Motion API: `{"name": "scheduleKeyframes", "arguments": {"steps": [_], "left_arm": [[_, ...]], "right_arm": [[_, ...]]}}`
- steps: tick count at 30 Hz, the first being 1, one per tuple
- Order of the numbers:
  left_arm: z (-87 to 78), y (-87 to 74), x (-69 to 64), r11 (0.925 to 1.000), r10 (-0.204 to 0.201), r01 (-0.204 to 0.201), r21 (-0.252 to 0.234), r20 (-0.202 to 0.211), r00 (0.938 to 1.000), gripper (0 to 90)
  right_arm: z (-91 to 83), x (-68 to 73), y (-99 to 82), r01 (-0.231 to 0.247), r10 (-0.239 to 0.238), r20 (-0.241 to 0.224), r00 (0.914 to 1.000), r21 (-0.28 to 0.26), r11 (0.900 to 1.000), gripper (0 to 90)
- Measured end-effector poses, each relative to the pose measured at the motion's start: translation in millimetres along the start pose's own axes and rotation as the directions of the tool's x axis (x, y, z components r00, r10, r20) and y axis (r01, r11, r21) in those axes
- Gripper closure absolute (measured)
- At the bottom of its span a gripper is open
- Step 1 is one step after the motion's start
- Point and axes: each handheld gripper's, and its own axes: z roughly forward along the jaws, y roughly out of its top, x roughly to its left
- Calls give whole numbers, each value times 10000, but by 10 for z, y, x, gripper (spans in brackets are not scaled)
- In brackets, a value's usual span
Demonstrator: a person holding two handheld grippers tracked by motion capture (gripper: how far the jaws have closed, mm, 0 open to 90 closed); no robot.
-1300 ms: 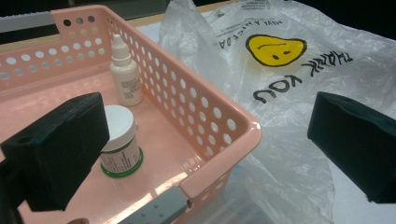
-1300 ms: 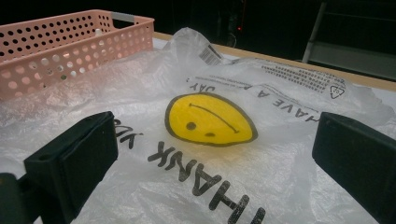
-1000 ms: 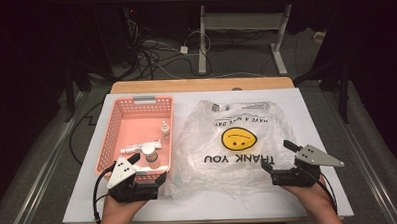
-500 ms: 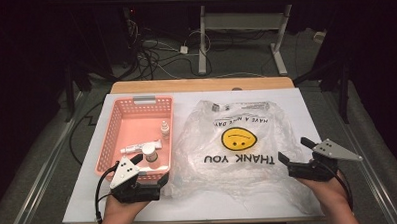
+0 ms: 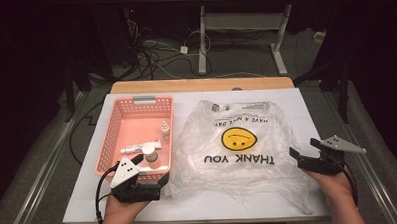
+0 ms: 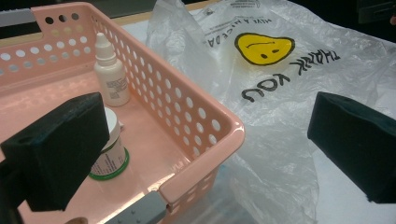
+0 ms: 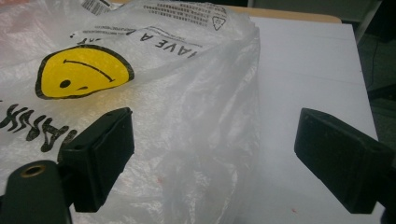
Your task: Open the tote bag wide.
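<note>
High view: plastic bag (image 5: 238,155) lies flat mid-counter (image 5: 311,113), just beside pink basket (image 5: 137,129) holding dropper bottle (image 5: 164,129), tube (image 5: 140,147), jar (image 5: 149,152). Right gripper (image 5: 300,156) at bag's right edge, fingers spread, just been closing, nothing pinched. Left gripper (image 5: 151,166) spread at basket's near corner. Bare counter right.

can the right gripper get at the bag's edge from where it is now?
Probably yes. The right gripper sits beside the plastic bag, jaws open though just closing, its edge lying between them with nothing in the way.
</note>
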Motion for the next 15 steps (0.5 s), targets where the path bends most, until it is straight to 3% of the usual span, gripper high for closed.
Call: {"name": "scheduleKeyframes", "arguments": {"steps": [7, 15], "left_arm": [[-34, -16, -7, 10000, -48, 49, 34, -50, 10000, 0], [-113, -59, -20, 9999, -89, 92, 133, -246, 9997, 0]], "right_arm": [[112, -110, 41, -311, 310, 101, 9995, 109, 9995, 164], [431, -206, 154, -573, 564, 125, 9983, 810, 9951, 212]]}}
